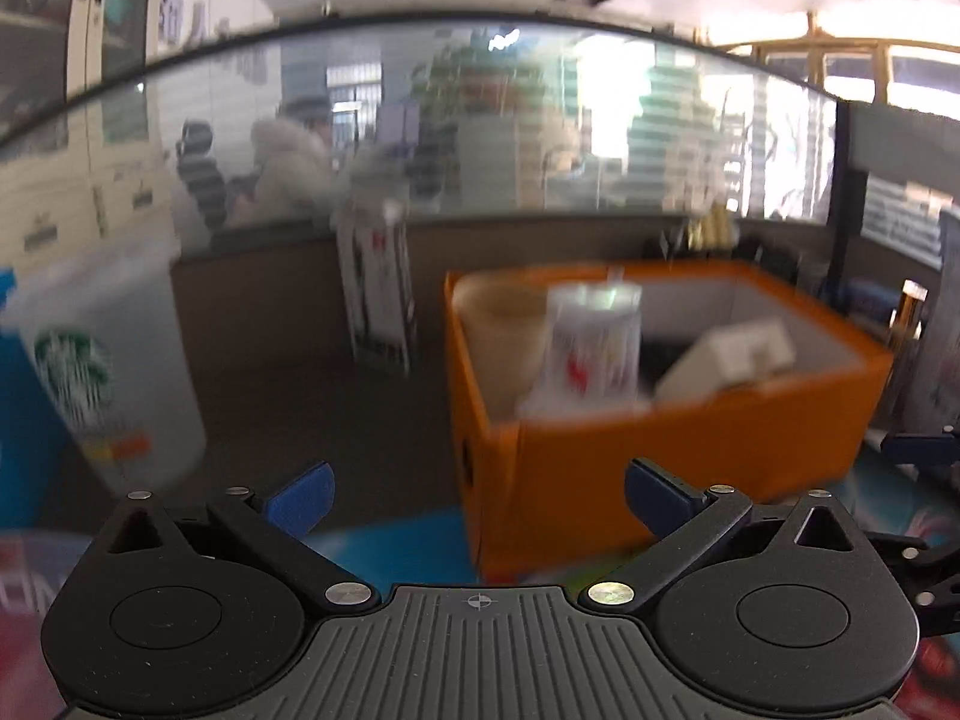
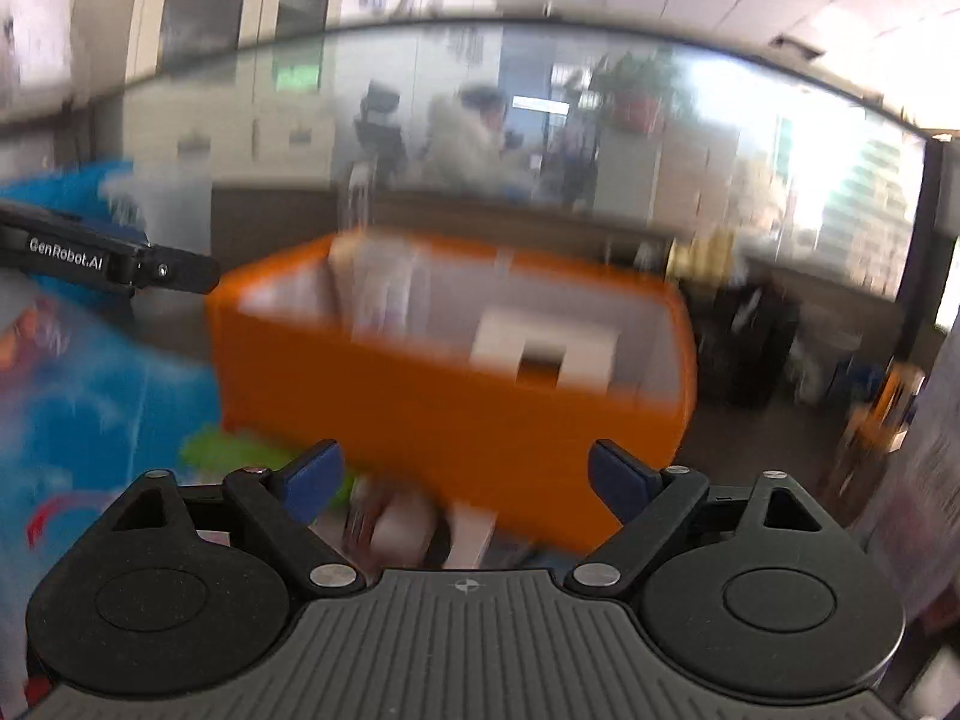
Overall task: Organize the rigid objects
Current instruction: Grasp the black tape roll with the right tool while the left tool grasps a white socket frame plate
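The left hand-held gripper (image 1: 477,495) is standing wide open with nothing between its blue fingertips (image 1: 300,495). The right hand-held gripper (image 2: 465,483) is also sitting open and empty, its fingertips (image 2: 315,477) apart over a blurred pale thing lying on the desk (image 2: 90,420). Just beyond both is sitting an orange box (image 1: 660,480), resting on the desk's colourful blue cover. Inside it a tan cup (image 1: 504,324), a clear printed cup (image 1: 591,348) and a white carton (image 1: 732,354) are standing close together. To the left, outside the box, a white coffee cup (image 1: 96,372) is standing. Behind everything a glass partition (image 1: 480,120) is showing a blurred office.
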